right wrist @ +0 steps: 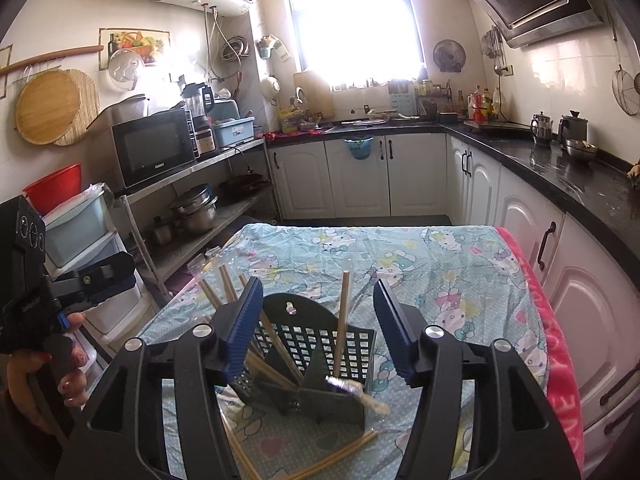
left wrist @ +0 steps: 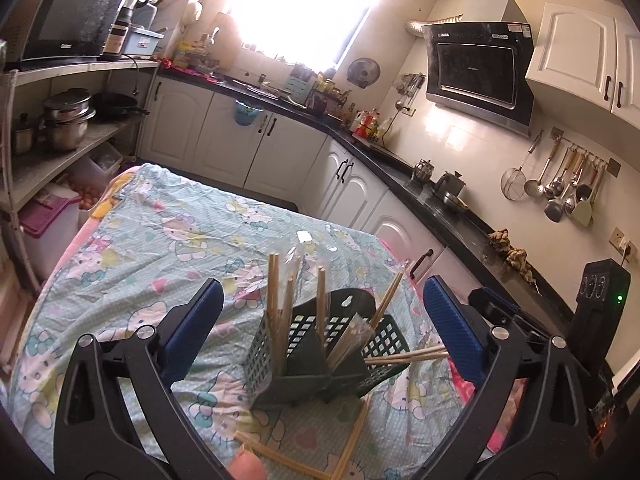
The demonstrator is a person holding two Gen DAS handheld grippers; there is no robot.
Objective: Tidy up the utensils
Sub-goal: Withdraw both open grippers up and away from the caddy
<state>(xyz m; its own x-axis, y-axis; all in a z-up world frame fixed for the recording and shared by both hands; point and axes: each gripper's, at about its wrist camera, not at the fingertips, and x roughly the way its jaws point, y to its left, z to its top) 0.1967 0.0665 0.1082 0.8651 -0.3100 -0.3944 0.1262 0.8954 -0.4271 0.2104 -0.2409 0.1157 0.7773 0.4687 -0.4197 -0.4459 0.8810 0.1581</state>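
Observation:
A dark green slotted utensil holder [left wrist: 320,356] stands on the Hello Kitty cloth, with several wooden chopsticks [left wrist: 276,304] standing in its compartments. More chopsticks [left wrist: 352,440] lie loose on the cloth in front of it. My left gripper [left wrist: 320,332] is open, its blue pads on either side of the holder, holding nothing. In the right wrist view the holder [right wrist: 316,364] sits between the blue pads of my open, empty right gripper [right wrist: 316,328], with a chopstick [right wrist: 340,324] upright and loose chopsticks [right wrist: 344,452] below.
The table cloth [left wrist: 160,240] covers the table, with a pink towel [right wrist: 560,360] along its right edge. White cabinets and a black counter [left wrist: 440,200] run behind and to the right. Shelves with pots and a microwave [right wrist: 156,152] stand to the left.

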